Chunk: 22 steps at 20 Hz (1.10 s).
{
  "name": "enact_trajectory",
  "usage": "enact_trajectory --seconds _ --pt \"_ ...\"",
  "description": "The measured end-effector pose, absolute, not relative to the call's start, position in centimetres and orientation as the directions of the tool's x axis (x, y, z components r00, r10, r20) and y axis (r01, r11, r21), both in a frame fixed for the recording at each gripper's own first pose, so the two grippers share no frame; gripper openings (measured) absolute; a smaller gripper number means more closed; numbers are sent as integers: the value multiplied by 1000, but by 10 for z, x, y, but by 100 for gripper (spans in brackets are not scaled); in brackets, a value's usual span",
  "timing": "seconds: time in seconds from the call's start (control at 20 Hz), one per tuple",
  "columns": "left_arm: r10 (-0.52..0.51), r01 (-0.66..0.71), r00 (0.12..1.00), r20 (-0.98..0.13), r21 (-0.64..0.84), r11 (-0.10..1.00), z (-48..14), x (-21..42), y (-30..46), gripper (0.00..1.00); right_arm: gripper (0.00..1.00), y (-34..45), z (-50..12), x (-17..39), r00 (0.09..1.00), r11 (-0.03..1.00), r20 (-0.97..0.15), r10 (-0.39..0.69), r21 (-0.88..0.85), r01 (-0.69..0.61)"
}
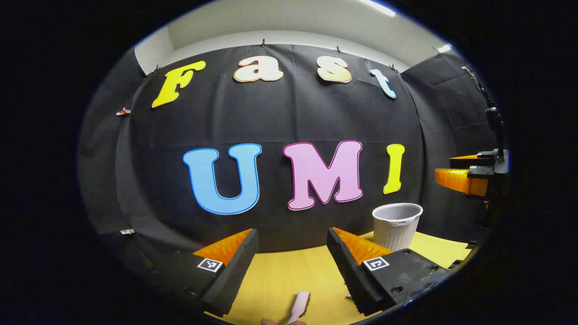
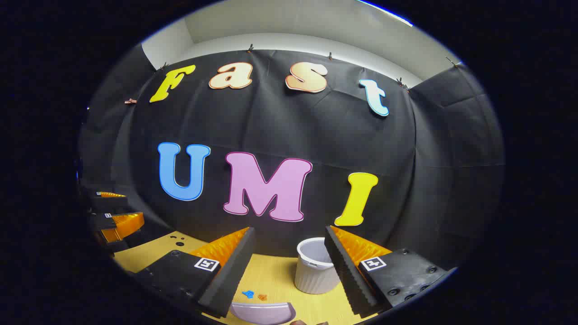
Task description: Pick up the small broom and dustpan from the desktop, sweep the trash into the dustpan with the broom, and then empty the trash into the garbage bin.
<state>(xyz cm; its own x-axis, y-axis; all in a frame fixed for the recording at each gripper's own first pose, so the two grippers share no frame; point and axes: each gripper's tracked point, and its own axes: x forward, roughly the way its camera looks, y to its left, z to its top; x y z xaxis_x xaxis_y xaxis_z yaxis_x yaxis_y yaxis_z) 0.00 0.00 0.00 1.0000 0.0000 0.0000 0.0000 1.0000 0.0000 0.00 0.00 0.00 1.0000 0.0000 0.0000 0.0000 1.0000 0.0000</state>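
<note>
We saw the left gripper (image 1: 292, 253) in its own view held above the yellow table (image 1: 280, 280), its two fingers spread wide with nothing between them. Below the gap, at the bottom edge of that view, lay the pale pink handle of the small broom (image 1: 300, 305); only its end showed, so we could not make out the bristles. Farther back and to the right stood the white ribbed bin (image 1: 396, 225), upright on the table near the black cloth wall. At the far right edge of the same view the right gripper (image 1: 465, 174) hung in the air, well apart from the bin.

In the right gripper view, the right gripper (image 2: 289, 257) was likewise raised over the table (image 2: 271, 275), fingers parted and holding nothing. The bin (image 2: 316, 268) stood between the fingertips as seen from there, though farther off and touching neither. Near the bottom edge lay a pale curved piece that we took to be the dustpan (image 2: 263, 312), though it was cut off by the edge. Just beyond it on the table sat two small scraps of trash, one blue (image 2: 248, 294) and one orange (image 2: 262, 297), side by side. At the far left of that view the left gripper (image 2: 115, 216) showed over the table's edge.
</note>
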Motion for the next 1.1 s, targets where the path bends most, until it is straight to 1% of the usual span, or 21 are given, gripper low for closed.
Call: enact_trajectory --seconds 0.45,0.85,1.0,1.1 --pt "5 -5 1000 -17 5 1000 -4 -6 -5 97 97 2 -8 -1 999 999 -34 8 35 -7" --pt "4 -4 1000 -30 9 1000 -9 -3 -6 97 97 4 -15 0 999 1000 -49 8 10 -8" --pt "8 -7 999 -50 14 1000 -19 -1 -6 97 97 9 -43 -5 988 999 -150 31 -14 -33" --pt "11 -9 998 -68 20 1000 -27 0 -4 97 97 10 -71 -14 968 998 -246 48 -30 -57"
